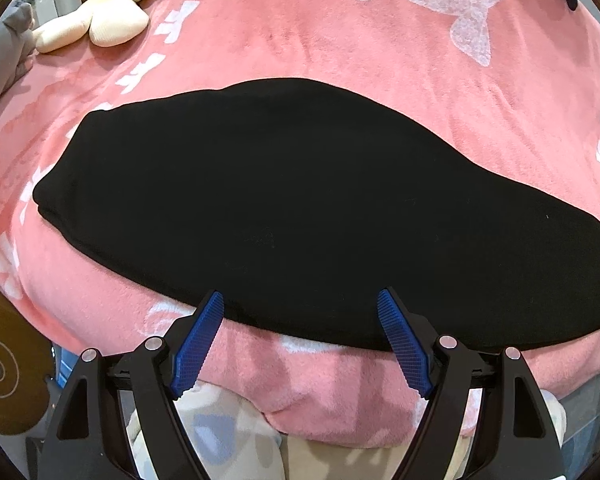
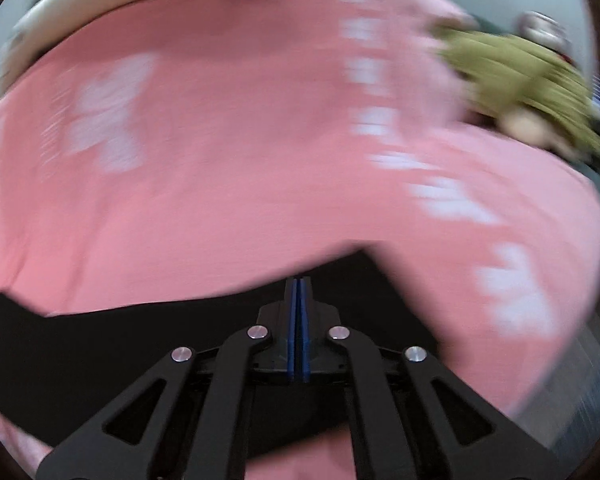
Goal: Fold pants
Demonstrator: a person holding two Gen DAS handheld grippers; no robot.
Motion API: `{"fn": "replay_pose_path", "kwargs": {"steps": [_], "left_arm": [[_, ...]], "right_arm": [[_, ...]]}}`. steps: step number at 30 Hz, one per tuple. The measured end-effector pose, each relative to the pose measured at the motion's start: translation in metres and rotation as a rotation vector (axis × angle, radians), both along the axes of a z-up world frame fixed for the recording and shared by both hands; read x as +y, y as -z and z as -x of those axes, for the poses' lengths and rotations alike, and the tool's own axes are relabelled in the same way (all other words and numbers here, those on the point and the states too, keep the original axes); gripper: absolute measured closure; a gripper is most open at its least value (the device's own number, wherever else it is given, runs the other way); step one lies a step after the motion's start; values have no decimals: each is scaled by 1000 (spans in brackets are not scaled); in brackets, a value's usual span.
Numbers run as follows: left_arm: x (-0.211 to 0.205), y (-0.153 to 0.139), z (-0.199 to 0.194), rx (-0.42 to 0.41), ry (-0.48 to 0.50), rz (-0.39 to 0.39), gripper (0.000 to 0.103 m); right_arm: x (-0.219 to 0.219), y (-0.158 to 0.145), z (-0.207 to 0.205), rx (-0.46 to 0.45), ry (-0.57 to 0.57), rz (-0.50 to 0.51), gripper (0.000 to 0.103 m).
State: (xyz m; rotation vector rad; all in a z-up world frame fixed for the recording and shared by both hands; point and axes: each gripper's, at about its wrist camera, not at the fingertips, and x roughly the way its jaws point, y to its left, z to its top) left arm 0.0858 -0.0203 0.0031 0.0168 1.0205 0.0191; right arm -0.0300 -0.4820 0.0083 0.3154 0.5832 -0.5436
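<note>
Nearest me, my left gripper (image 1: 300, 310) hovers with its blue fingers (image 1: 198, 344) spread wide and nothing between them, the tips just over the near edge of the black pants (image 1: 292, 208); my right gripper (image 2: 299, 292) has its blue fingers (image 2: 305, 332) pressed flat together, with black cloth lying around and beneath them, and I cannot tell from that blurred view whether a thin fold of the pants (image 2: 100, 344) is pinched between them or they are merely closed above it.

The pants lie on the pink blanket (image 1: 300, 40) that covers the bed, close to its near edge, stretched out long from left to right as one smooth dark band; in the left view the left end is rounded and looks layered, which I judge to be the legs already laid one over the other; so the lengthwise fold seems done, and what remains, by my reckoning, is to bring one end over toward the other, perhaps more than once, to make a compact bundle.

Farther off, a cream plush toy (image 1: 100, 20) rests on the blanket at the far left, well apart from the pants; in the right view an olive-green bundle (image 2: 528, 80) sits at the far right edge of the bed, too smeared to name more closely.
</note>
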Motion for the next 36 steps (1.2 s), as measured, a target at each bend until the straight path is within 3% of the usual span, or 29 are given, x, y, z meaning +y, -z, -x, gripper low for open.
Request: {"fn": "replay_pose_path", "kwargs": {"steps": [3,4,5,6,7,11,12,14,15,16,17,22,28,30,33,36], "left_arm": [[-4,0,0,-2,3,-1,26],[-7,1,0,-1,6,-1,26],[-10,1,1,0,7,-1,26],[-12,0,1,3,10,1,26],[-13,0,2,6,12,5,26],[-17,-4,6,1,17,0,26],[-17,-5,7,-2,19,-6,26],[-15,-6,8,-5,17,-13,26],[-14,-6,8,-7,15,-13,26],[-13,-6,9,-8,13,-12,26],[-11,-6,9,-9,11,-8,26],[3,-6,12,-15,1,34,26],[34,-8,19,-27,-14,92,26],[47,-10,22,-39,-22,92,26],[69,-11,26,-59,-32,69,26],[89,-11,30,-85,-44,42,25]], "right_arm": [[-45,12,33,22,70,-68,96],[-55,19,38,24,62,-108,87],[-62,25,39,25,43,-156,76],[-65,29,38,20,32,-185,49],[-65,33,37,-1,12,-218,38],[-59,48,26,-29,-43,-287,33],[-57,53,22,-27,-41,-288,36],[-57,54,21,-24,-30,-274,57],[-59,51,21,-41,-38,-300,83],[-62,48,22,-81,-59,-374,84],[-59,40,23,-108,-50,-385,84],[0,-29,9,-236,-230,-368,84],[140,-85,-52,-264,-566,-361,84],[190,-89,-76,-247,-661,-362,84],[266,-72,-111,-170,-774,-353,83],[337,-30,-141,-18,-850,-272,79]]}}
